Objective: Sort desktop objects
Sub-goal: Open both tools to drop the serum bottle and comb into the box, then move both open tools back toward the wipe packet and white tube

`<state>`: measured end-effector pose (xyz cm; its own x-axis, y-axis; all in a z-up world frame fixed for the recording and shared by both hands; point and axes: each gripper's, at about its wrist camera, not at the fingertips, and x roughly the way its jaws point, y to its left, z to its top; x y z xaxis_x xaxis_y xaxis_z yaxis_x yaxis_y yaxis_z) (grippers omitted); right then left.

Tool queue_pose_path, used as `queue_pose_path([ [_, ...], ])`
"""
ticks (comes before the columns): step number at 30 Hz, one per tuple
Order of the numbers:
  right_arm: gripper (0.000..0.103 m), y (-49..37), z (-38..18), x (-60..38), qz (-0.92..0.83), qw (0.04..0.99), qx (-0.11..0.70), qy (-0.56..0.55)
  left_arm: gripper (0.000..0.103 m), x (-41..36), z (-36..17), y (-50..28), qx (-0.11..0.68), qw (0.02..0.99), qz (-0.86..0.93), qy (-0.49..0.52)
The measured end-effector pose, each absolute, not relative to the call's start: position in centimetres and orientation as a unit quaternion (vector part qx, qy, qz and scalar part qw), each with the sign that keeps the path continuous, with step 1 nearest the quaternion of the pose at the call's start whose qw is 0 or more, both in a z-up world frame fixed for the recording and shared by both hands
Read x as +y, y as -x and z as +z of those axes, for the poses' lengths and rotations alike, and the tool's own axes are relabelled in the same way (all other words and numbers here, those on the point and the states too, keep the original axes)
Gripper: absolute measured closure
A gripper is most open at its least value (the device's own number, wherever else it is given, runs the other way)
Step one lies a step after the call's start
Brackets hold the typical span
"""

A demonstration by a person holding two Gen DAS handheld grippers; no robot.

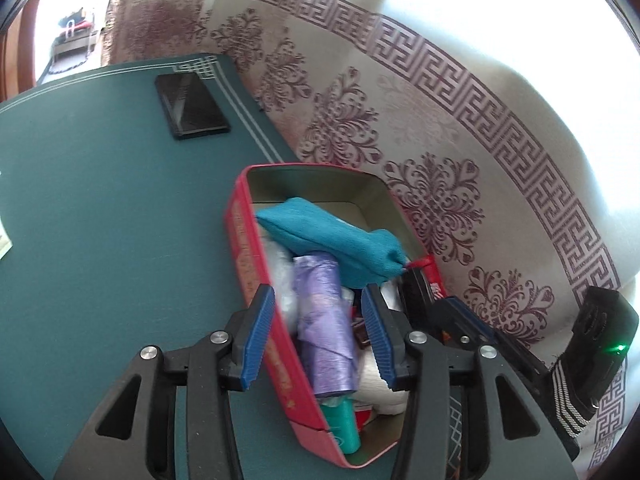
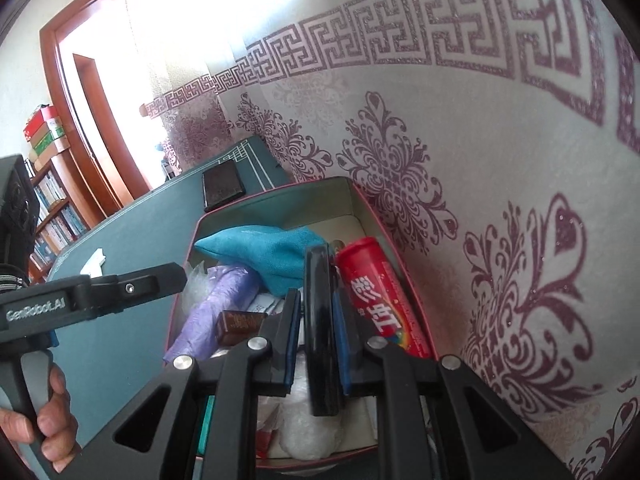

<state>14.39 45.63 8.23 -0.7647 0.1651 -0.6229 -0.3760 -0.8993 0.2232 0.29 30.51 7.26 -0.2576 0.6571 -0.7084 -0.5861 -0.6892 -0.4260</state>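
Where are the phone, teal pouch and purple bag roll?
phone (image 1: 192, 106), left wrist view, screen centre.
teal pouch (image 1: 328, 236), left wrist view, fabric middle.
purple bag roll (image 1: 326, 320), left wrist view, mid-roll.

left wrist: being aimed down close at red tin (image 1: 256, 280), 12 o'clock | right wrist: being aimed closer | tin (image 2: 280, 196) being shared

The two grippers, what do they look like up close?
Both the left gripper and right gripper have black angular arms with silver round bolts and ribbed blue pads. The left one's side reads GenRobot.AI in white. A bare hand grips its handle.
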Motion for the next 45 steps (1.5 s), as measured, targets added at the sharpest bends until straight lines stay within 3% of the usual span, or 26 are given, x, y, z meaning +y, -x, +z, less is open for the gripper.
queue_pose_path([
  [14, 0.084, -13.0, 10.2, 41.7, 0.933, 0.100, 0.150, 0.312, 0.054, 24.4, 6.7, 3.0, -0.046, 0.324, 0.824, 0.462],
  [23, 0.084, -9.1, 10.5, 37.6, 0.927, 0.019, 0.140, 0.348, 0.054, 19.1, 6.6, 5.4, -0.055, 0.275, 0.839, 0.467],
  [25, 0.084, -8.1, 10.4, 36.4, 0.924, 0.000, 0.135, 0.359, 0.041, 17.9, 6.5, 6.0, -0.061, 0.267, 0.839, 0.471],
  [28, 0.084, -6.8, 10.4, 34.4, 0.920, -0.026, 0.123, 0.372, 0.034, 16.0, 6.5, 6.8, -0.067, 0.244, 0.844, 0.473],
  [29, 0.081, -6.4, 10.4, 33.9, 0.918, -0.034, 0.120, 0.376, 0.034, 15.2, 6.3, 7.1, -0.072, 0.236, 0.844, 0.476],
  [31, 0.061, -5.3, 10.3, 32.6, 0.913, -0.047, 0.111, 0.391, 0.034, 13.9, 6.1, 7.7, -0.080, 0.224, 0.845, 0.479],
  [32, 0.043, -5.0, 10.3, 32.0, 0.911, -0.051, 0.105, 0.396, 0.034, 13.3, 6.0, 7.9, -0.082, 0.219, 0.846, 0.478],
  [33, 0.036, -4.5, 10.4, 31.3, 0.910, -0.055, 0.094, 0.399, 0.034, 12.5, 6.0, 8.2, -0.084, 0.211, 0.849, 0.477],
  [40, 0.036, -1.8, 10.2, 26.8, 0.905, -0.080, 0.021, 0.418, 0.034, 7.7, 5.6, 10.8, -0.078, 0.158, 0.867, 0.466],
  [45, 0.036, 0.5, 9.3, 24.5, 0.893, -0.105, 0.025, 0.438, 0.034, 5.0, 4.7, 13.5, -0.053, 0.133, 0.875, 0.463],
])
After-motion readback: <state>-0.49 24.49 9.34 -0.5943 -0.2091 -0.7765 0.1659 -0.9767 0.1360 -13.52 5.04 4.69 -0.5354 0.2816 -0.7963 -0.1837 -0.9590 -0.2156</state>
